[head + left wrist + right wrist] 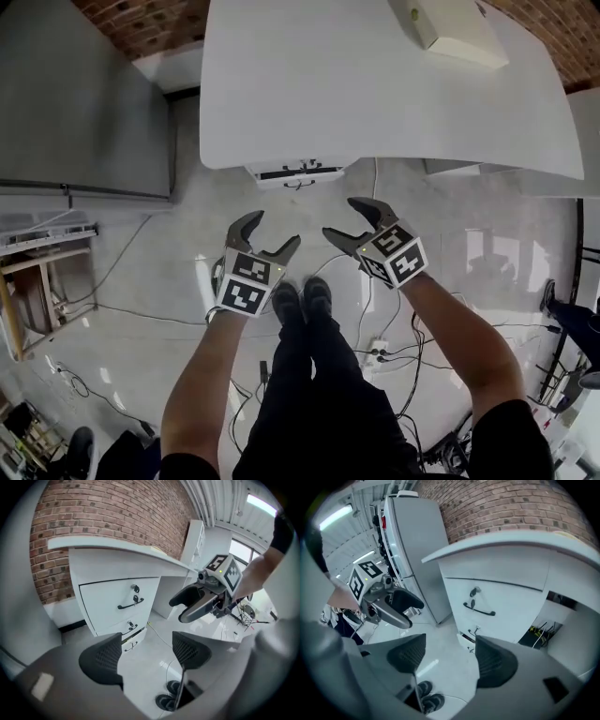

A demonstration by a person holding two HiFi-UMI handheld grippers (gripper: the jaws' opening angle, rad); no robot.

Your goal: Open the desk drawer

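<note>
Claws, two in all, hang side by side over the floor, near the white table (375, 94). The left claw (272, 232) and right claw (344, 219) both gape wide and hold nothing. Three drawers (117, 603) stack under the table, each with one dark handle. The bottom drawer (135, 641) juts slightly out. One beige box (452, 30) lies on top.

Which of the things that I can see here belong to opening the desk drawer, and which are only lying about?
Belong to the job: desk drawer, its black handle, left gripper, right gripper (both open, empty).

Just lying about: white box, grey cabinet, cables.
</note>
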